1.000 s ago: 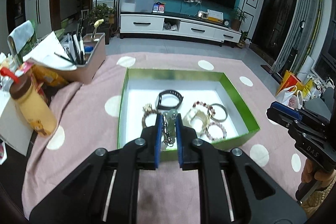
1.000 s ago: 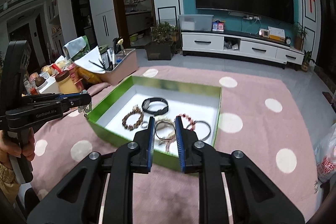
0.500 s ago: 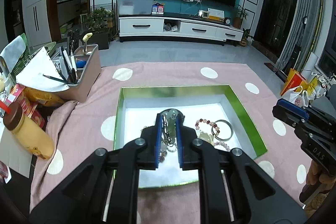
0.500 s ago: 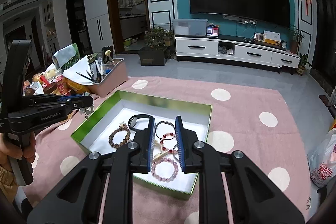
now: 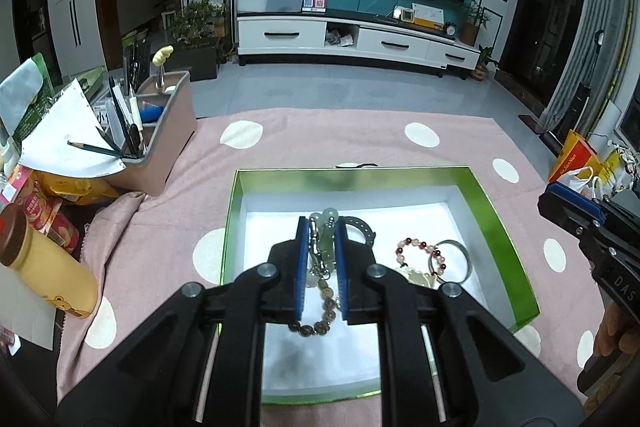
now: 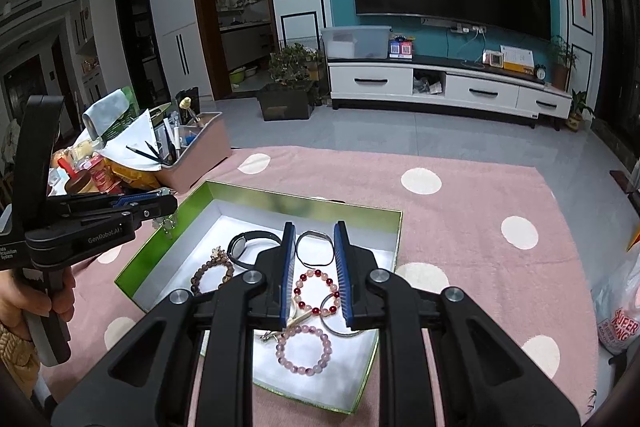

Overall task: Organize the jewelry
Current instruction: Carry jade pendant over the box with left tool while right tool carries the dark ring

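Note:
A green box (image 5: 496, 223) with a white floor lies on the pink dotted cloth. In it are a black band (image 6: 248, 247), a brown bead bracelet (image 6: 212, 273), a red bead bracelet (image 6: 316, 291), a pale pink bracelet (image 6: 304, 349), a black cord ring (image 6: 316, 247) and a silver bangle (image 5: 456, 259). My left gripper (image 5: 321, 223) is shut on a jade pendant with a metal chain (image 5: 326, 239), held above the box's left part. The chain (image 6: 168, 225) dangles over the left rim. My right gripper (image 6: 314, 225) hovers over the box's right part, its pads a little apart with nothing between them.
A pink caddy (image 5: 160, 143) of pens stands at the back left, with a yellow bottle (image 5: 48, 279) and snack packets beside it. A small black item (image 5: 356, 165) lies just beyond the box. A plastic bag (image 6: 620, 315) sits off the cloth's right edge.
Both grippers have moved forward over the box, which now sits closer and lower in both views. The left gripper still holds the pendant. Neither jaw gap has changed.

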The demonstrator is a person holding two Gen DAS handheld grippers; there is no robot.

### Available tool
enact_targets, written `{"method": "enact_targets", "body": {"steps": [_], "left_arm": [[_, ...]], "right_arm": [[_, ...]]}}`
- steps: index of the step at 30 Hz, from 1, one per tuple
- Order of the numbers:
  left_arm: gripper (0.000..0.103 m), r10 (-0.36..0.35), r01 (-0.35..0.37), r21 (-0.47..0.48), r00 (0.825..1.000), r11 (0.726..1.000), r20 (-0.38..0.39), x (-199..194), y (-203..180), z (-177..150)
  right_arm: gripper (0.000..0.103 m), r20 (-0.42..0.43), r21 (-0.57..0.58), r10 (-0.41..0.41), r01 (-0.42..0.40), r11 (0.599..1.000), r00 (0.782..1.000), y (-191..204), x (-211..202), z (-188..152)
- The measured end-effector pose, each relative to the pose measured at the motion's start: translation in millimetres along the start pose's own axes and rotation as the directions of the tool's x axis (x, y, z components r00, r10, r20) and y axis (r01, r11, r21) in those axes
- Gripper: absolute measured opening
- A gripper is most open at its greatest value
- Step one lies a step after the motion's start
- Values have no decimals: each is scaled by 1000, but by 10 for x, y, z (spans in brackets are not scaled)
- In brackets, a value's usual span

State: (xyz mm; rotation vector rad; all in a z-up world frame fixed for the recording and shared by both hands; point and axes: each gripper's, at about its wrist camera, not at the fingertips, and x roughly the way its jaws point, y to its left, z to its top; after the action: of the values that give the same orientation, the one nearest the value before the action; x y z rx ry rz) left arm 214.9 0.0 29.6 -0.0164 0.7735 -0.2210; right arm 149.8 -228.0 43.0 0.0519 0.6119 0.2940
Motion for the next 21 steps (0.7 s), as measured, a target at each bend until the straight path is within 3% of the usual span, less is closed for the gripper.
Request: {"method": "enact_targets", "body": {"steps": [21], "left_arm": [[12,-2,-11,-88,989,996,-151,655,224,75]], "right_arm": [[19,-186,115,36,-15,993,982,-221,786,30]]}}
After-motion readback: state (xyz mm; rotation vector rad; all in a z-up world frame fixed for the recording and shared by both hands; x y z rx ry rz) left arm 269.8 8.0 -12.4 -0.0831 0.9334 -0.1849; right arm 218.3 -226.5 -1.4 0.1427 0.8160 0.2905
